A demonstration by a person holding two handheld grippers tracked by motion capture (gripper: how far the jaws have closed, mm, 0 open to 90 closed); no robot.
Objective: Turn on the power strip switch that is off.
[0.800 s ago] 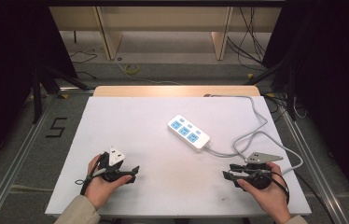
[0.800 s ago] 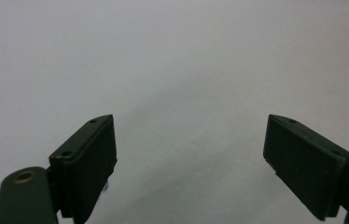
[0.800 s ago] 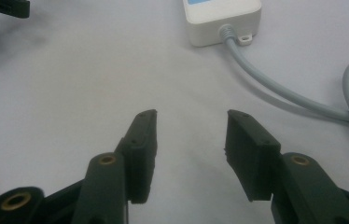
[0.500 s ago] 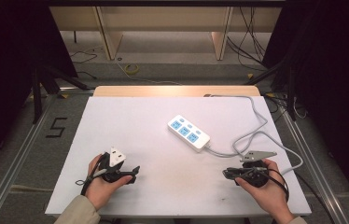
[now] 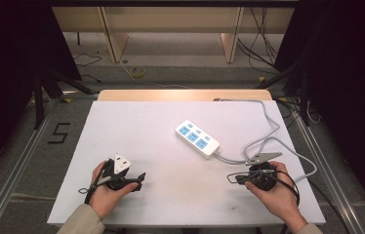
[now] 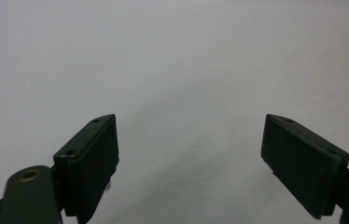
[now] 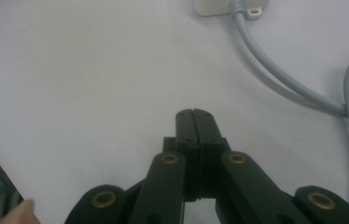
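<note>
White table (image 5: 136,126), power strip (image 5: 197,138), two hand-held grippers.
Strip lies mid-table, long axis diagonal, ahead and left of the nearer right gripper (image 5: 234,178), jaws clenched empty; left gripper (image 5: 139,179) released, jaws apart, well apart from it.

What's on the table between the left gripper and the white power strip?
Nothing. In the high view, only bare white table lies between the left gripper and the power strip. The left gripper view shows plain tabletop ahead of its open jaws.
</note>
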